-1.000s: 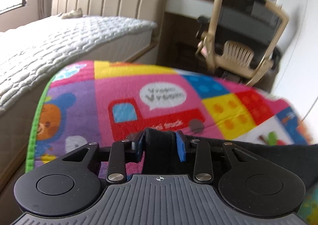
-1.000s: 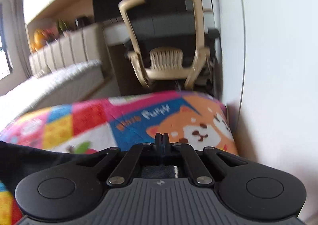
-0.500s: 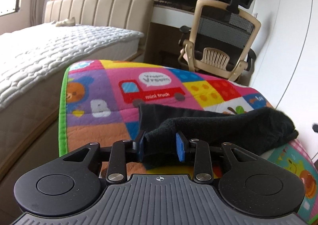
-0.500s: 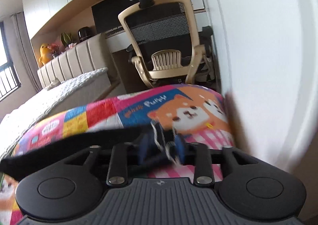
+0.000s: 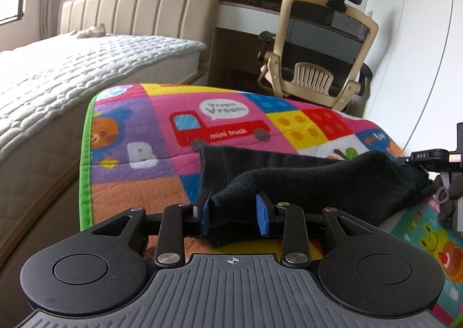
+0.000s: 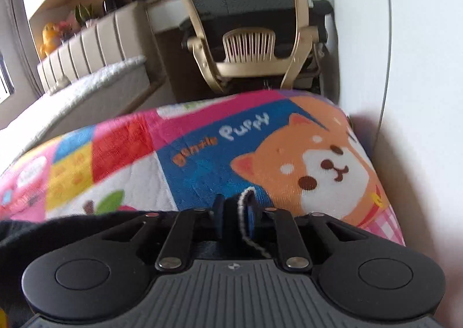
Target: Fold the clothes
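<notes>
Pinching the black garment (image 5: pixel 332 180) across the colourful play mat (image 5: pixel 139 177), I have my left gripper (image 5: pixel 234 213) clamped on a thick bunch at one end, my right gripper (image 6: pixel 235 216) having just closed onto its stitched edge

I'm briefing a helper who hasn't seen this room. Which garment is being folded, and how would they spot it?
Beside the bed lies a bright cartoon mat. Just below its red truck picture lies the black garment, stretched across the mat between the left gripper and right gripper. It is the only plain dark thing on the mat.
</notes>
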The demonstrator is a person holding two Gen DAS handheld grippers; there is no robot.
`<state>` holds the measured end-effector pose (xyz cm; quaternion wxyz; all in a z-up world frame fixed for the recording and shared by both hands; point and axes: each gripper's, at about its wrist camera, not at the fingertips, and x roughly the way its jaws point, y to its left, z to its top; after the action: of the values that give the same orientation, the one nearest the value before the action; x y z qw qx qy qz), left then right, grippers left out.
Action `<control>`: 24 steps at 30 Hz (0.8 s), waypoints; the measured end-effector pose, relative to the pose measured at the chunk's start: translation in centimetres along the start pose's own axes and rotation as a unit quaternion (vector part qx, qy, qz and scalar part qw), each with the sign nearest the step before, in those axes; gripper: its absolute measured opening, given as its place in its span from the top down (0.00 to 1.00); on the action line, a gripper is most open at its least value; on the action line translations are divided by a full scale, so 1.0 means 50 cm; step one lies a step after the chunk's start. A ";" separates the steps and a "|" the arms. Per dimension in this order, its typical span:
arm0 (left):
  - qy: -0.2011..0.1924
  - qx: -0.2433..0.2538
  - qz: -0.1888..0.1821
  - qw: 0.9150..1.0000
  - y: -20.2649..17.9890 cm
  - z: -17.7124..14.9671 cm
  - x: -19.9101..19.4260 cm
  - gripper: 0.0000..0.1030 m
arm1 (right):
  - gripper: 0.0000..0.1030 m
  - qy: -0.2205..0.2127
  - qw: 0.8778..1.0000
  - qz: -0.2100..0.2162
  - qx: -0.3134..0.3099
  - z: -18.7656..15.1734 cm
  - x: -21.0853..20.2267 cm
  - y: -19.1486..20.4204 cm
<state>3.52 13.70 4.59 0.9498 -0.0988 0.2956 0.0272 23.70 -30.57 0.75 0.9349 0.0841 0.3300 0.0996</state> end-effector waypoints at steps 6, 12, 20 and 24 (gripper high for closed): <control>-0.007 -0.007 -0.014 1.000 0.008 -0.001 -0.020 0.67 | 0.91 -0.086 0.993 0.068 0.038 -0.007 -0.210 -0.038; 0.006 -0.021 -0.022 1.000 0.022 -0.063 -0.062 0.65 | 0.93 -0.111 0.993 -0.009 -0.031 -0.136 -0.366 -0.066; 0.041 -0.032 0.002 0.999 0.051 -0.124 -0.094 0.58 | 0.60 -0.066 0.993 -0.012 0.099 -0.220 -0.424 -0.179; 0.010 -0.033 -0.015 0.999 0.036 -0.105 -0.116 0.48 | 0.51 -0.048 0.988 0.033 0.144 -0.213 -0.384 -0.184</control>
<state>-4.37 14.41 3.34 0.9433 -0.1350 0.3023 0.0218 3.53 -43.12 2.03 0.9240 0.2337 0.2926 0.0780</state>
